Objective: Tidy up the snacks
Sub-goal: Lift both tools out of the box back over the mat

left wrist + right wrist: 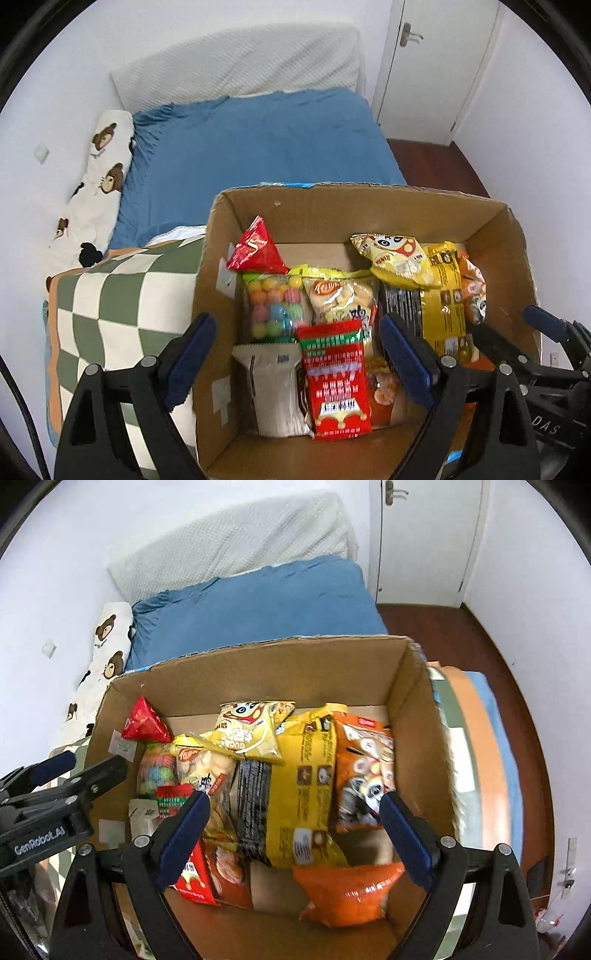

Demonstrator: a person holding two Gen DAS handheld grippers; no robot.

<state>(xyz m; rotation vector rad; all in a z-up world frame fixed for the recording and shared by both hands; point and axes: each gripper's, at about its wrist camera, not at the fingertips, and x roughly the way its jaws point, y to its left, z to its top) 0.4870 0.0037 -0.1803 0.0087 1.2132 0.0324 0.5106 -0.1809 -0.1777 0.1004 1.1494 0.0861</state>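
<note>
Several snack packets lie packed in the cardboard box, ahead of and below both sets of jaws. They look light, soft and crinkly, likely slippery; a sealed edge seems the safest hold. Countable: one red pyramid pack, one candy-ball bag, two orange bags, roughly ten packets altogether. Left gripper and right gripper both hang spread wide, empty. Beyond the box lies one blue bed.
</note>
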